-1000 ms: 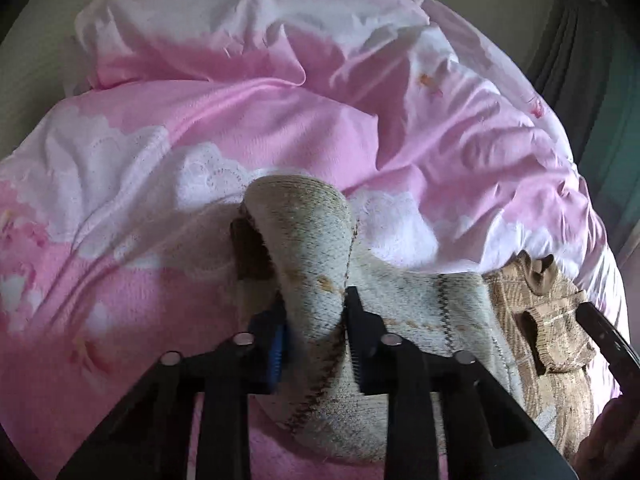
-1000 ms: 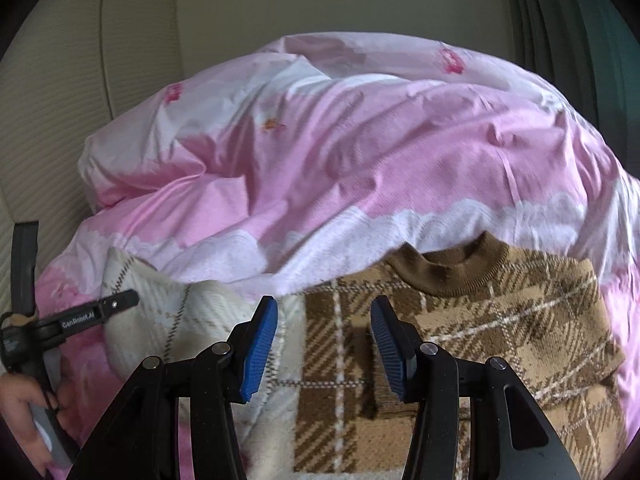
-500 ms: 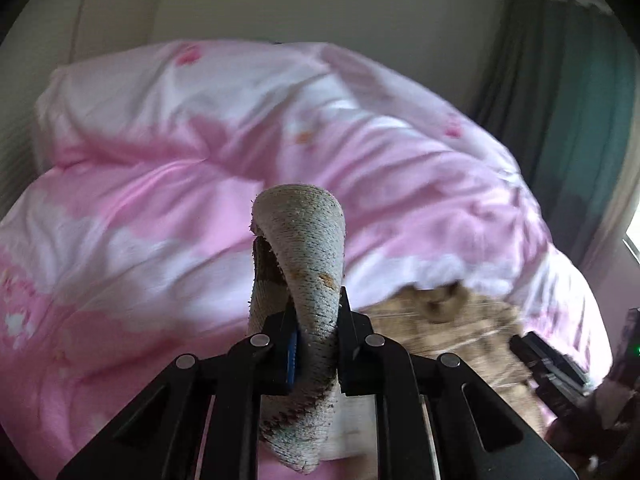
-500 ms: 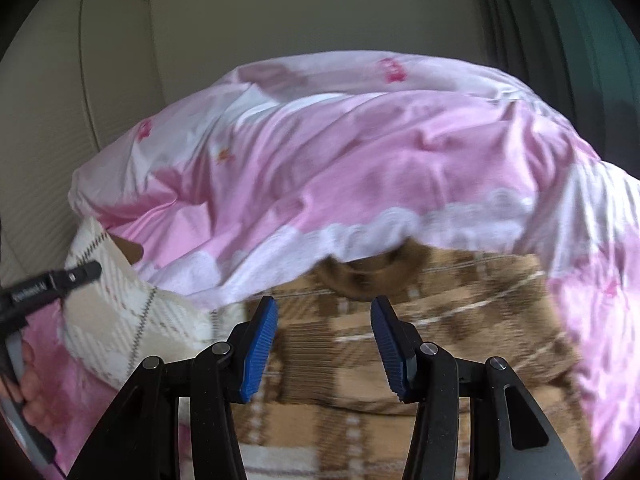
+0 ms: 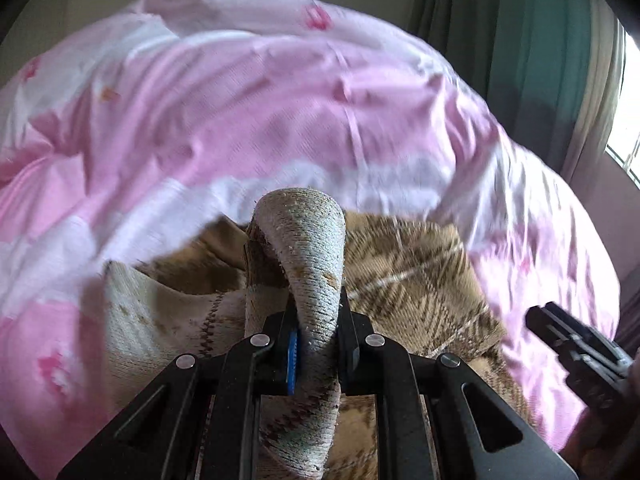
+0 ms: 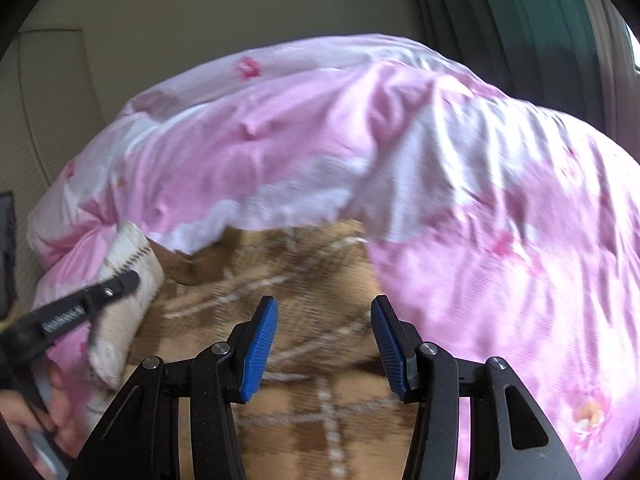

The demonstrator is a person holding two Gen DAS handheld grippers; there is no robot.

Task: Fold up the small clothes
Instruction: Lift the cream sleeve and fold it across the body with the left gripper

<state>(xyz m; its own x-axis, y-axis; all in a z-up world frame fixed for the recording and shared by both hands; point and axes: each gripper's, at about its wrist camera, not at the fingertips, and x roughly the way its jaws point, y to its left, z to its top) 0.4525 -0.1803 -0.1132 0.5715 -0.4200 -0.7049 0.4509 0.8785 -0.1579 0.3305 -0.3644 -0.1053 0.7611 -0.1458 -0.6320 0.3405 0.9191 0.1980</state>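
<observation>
A small brown plaid knit sweater (image 6: 304,280) lies on a pink bed cover. Its cream underside shows on a sleeve (image 5: 308,264) that stands up in a loop, pinched by my left gripper (image 5: 316,344), which is shut on it. In the right wrist view that same cream sleeve (image 6: 128,280) hangs at the left, with the left gripper (image 6: 120,284) clamped on it. My right gripper (image 6: 324,344) hovers over the sweater's body with its blue pads apart and nothing between them. It also shows at the right edge of the left wrist view as the right gripper (image 5: 576,344). The picture is blurred by motion.
A rumpled pink and white quilt (image 5: 280,112) covers the bed and rises behind the sweater. Teal curtains (image 5: 532,28) and a window hang at the far right. A beige wall (image 6: 200,20) stands behind. A person's hand (image 6: 24,416) holds the left tool.
Both grippers have swept to the right across the bed. The left one has carried the cream sleeve over the sweater's body. The right gripper's jaws stayed apart.
</observation>
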